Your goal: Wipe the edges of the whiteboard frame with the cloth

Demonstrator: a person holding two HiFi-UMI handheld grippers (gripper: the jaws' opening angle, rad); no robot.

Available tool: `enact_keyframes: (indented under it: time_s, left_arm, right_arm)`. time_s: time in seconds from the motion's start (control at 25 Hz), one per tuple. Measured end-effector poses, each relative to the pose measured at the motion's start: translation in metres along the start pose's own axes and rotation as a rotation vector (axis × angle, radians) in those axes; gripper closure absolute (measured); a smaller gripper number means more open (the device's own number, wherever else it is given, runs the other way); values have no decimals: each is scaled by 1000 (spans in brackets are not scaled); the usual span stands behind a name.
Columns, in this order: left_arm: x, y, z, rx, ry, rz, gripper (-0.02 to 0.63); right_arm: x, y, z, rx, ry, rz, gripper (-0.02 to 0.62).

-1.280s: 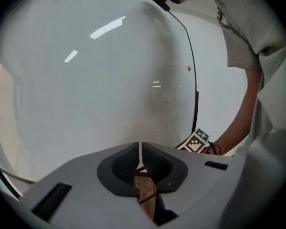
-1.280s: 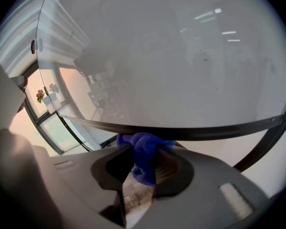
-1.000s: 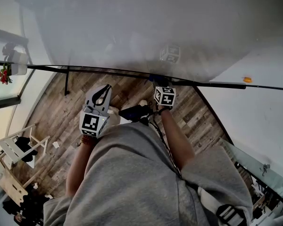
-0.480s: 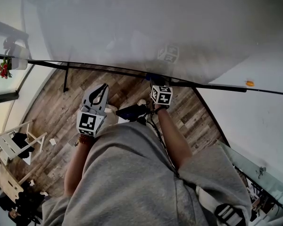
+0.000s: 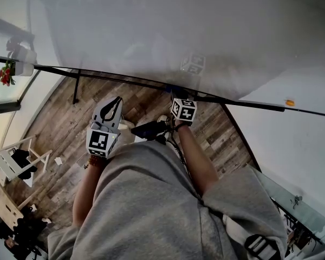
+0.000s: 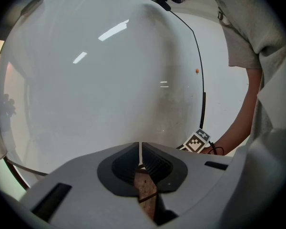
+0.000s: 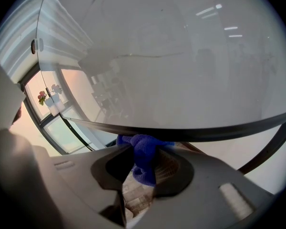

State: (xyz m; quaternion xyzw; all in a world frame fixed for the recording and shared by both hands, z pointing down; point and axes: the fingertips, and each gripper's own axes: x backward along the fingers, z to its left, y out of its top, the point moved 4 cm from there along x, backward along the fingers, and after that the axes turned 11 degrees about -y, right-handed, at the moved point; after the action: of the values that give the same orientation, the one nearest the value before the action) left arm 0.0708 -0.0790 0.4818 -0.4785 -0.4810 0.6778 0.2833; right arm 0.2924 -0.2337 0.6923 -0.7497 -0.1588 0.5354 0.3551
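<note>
At the lower edge of the whiteboard (image 5: 179, 31): black frame (image 7: 181, 133), one long bar.

Right gripper (image 7: 144, 150): jaws pinching a blue cloth (image 7: 144, 163), bunched between the pads, its upper fold up against the underside of the frame bar (seen only as a dark blue speck in the head view).

Left gripper (image 6: 140, 148): jaws pressed together, nothing between them; held clear of the board, above the wooden floor (image 5: 59, 123), well apart from the cloth.

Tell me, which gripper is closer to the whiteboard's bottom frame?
Right. The right gripper holds its blue cloth at the frame; the left gripper, shut and empty, sits back from it.
</note>
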Motion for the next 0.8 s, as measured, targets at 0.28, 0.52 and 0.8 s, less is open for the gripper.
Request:
enact_keyframes:
  time_s: [0.28, 0.52, 0.8]
  left_arm:
    - [9, -5, 14, 0, 14, 0, 580]
    - [15, -4, 23, 3, 25, -7, 580]
    - [23, -7, 32, 17, 46, -12, 580]
  right_arm:
    - [-7, 0, 17, -1, 11, 1, 482]
    - [-10, 2, 30, 17, 26, 3, 482]
    - [-12, 2, 44, 18, 36, 4, 482]
